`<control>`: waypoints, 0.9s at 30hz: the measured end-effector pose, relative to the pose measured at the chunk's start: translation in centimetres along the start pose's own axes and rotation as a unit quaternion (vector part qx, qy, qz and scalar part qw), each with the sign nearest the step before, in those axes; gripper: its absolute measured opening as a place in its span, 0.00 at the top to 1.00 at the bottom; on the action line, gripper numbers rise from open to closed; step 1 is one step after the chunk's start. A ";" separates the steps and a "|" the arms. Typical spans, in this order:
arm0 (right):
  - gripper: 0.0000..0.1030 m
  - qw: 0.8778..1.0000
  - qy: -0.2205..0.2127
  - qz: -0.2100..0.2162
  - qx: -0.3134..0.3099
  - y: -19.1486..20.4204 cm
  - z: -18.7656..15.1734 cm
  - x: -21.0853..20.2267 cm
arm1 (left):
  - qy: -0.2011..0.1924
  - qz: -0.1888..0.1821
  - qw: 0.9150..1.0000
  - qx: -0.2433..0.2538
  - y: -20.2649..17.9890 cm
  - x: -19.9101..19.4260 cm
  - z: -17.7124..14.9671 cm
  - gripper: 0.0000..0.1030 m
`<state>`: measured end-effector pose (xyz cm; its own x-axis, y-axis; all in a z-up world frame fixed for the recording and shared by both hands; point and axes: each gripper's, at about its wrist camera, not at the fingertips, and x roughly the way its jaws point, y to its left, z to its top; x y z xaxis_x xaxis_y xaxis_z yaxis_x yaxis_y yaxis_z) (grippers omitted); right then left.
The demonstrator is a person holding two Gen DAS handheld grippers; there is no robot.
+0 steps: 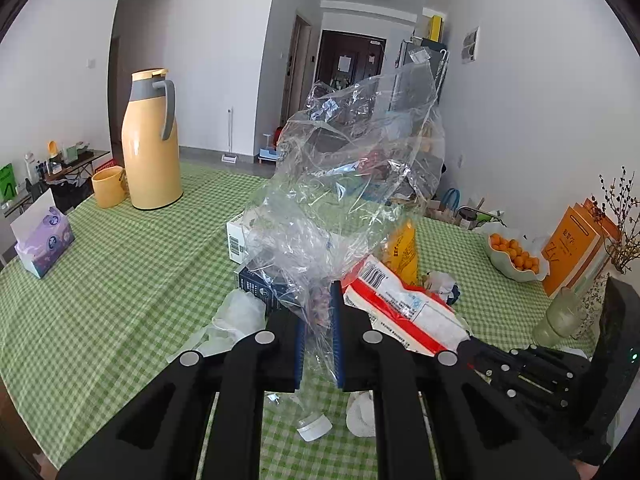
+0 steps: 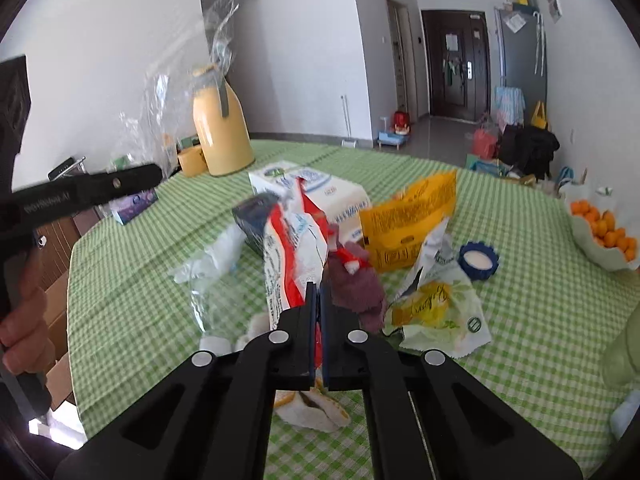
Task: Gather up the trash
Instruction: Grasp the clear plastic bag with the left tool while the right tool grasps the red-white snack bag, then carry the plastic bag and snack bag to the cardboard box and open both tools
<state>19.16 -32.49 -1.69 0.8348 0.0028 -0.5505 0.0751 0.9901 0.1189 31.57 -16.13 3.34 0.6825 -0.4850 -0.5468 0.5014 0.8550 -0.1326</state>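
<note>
My left gripper (image 1: 319, 312) is shut on a clear plastic bag (image 1: 344, 184), which stands up above the green checked table (image 1: 132, 280). My right gripper (image 2: 319, 300) is shut on a red and white wrapper (image 2: 292, 256) and holds it up; the wrapper also shows in the left wrist view (image 1: 404, 308), just right of the bag. More trash lies on the table: a yellow packet (image 2: 408, 220), a green and white wrapper (image 2: 440, 312), a blue lid (image 2: 478, 260), a dark blue carton (image 2: 254, 220), crumpled clear film (image 2: 216, 264) and peel scraps (image 2: 312, 408).
A white milk box (image 2: 320, 192) stands mid-table. A yellow thermos (image 1: 150, 144), a yellow cup (image 1: 108, 188) and a tissue box (image 1: 42, 240) stand at the far left. A bowl of oranges (image 1: 516, 256), orange books (image 1: 576, 248) and a small bottle (image 1: 560, 316) sit at the right.
</note>
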 end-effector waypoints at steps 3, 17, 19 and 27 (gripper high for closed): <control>0.99 1.000 -0.015 -0.006 -0.012 1.1 0.9 -1.3 | -0.009 0.006 1.000 -0.007 0.5 -1.2 -0.1 0.92; 0.99 0.996 -0.033 0.032 -0.077 9.6 3.6 -1.4 | -0.036 0.047 0.997 -0.055 8.2 -6.8 -1.1 0.92; 0.99 0.994 -0.034 0.044 -0.089 11.6 3.9 -0.8 | -0.038 0.058 0.995 -0.067 10.2 -7.7 -1.5 0.92; 0.99 0.985 -0.020 0.105 -0.138 20.2 4.9 2.6 | -0.043 0.122 0.985 -0.116 19.3 -11.7 -3.7 0.92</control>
<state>25.50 -13.17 3.29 0.8370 0.2110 -0.5049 -0.2475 0.9689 -0.0053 31.29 6.68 4.18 0.8151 -0.2656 -0.5149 0.1892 0.9620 -0.1968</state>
